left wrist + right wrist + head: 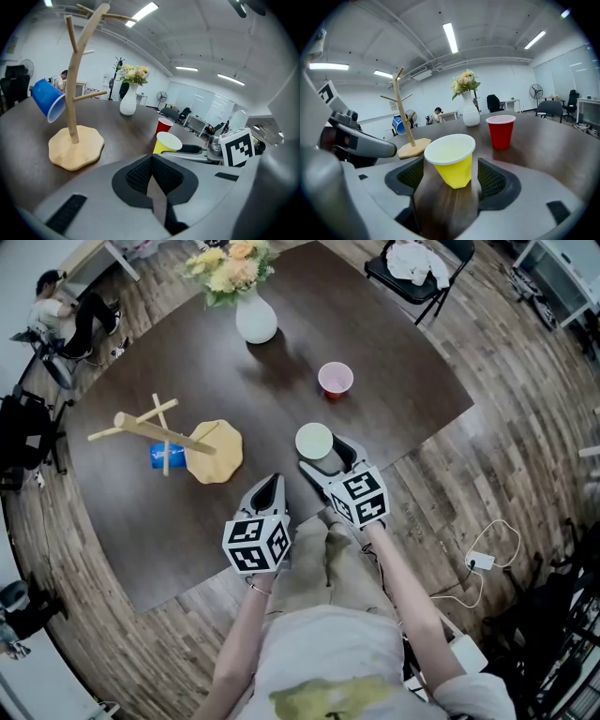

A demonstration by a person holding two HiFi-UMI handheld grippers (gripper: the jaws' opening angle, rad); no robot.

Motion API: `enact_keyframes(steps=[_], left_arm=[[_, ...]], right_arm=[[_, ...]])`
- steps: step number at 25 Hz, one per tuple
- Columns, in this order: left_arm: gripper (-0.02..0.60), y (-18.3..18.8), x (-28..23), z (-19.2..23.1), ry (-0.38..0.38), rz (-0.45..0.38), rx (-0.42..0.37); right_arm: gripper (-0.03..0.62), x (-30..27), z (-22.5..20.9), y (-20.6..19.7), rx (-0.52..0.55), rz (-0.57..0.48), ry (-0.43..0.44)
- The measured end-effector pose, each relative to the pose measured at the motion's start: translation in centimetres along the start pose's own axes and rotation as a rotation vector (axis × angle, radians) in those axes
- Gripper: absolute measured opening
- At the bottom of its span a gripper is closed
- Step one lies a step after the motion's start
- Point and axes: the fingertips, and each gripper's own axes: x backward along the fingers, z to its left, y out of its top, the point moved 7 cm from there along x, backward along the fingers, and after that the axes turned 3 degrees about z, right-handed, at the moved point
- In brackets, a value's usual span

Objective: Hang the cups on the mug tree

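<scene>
While a person stands at the near edge, a dark brown square table point(394, 390) fills an office with a wood-plank floor point(525, 427) and strip lights overhead. At the far side stands a white ceramic vase point(256, 320) holding yellow and peach flowers point(230, 266). To its right, nearer, an empty red plastic cup point(335, 379) stands upright. On the left, a pale wooden mug tree point(164, 434) stands upright on its wavy base, with a blue plastic cup point(48, 103) hanging tilted from a low branch. An empty yellow paper cup point(451, 159) stands upright near the front between the right gripper's point(323, 456) widely spread jaws, neither pad touching it. Just left, the left gripper point(272, 486) has its jaws pressed together on nothing.
</scene>
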Motion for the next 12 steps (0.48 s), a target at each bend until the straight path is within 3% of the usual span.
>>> enact_keyframes(steps=[12], left_arm=[[0.015, 0.6, -1.0, 1.0, -0.005, 0.011, 0.021]], right_arm=[[0.348, -2.1, -0.3, 0.8, 0.101, 0.042, -0.013]])
